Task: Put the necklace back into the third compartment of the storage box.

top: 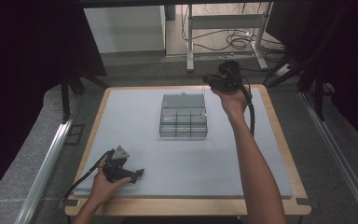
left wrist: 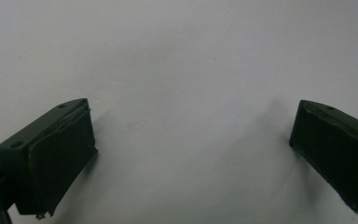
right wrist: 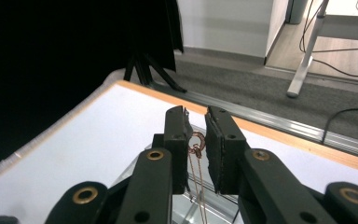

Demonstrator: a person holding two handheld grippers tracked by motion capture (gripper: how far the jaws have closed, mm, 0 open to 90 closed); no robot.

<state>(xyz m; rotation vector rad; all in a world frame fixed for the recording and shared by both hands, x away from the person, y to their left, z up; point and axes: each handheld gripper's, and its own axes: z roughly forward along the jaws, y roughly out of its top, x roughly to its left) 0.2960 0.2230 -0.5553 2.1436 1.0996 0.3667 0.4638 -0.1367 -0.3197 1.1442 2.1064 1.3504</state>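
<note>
A clear plastic box (top: 183,116) with several compartments and its lid laid open stands on the grey mat at the middle back. My right gripper (top: 206,78) is held in the air above the box's back right corner. It is shut on the ring clasp of a thin copper-coloured chain (right wrist: 196,149), which hangs down between the jaws of my right gripper (right wrist: 196,126) toward the box (right wrist: 221,205). The chain (top: 205,100) shows as a faint line over the box. My left gripper (top: 139,173) rests on the mat at the front left. That left gripper (left wrist: 191,149) is open and holds nothing.
The grey mat (top: 177,158) covers a wooden table (top: 186,206). Beyond the table's far edge are a white desk frame (top: 190,42) and cables (top: 240,39) on the floor. Black stands and dark curtains flank both sides.
</note>
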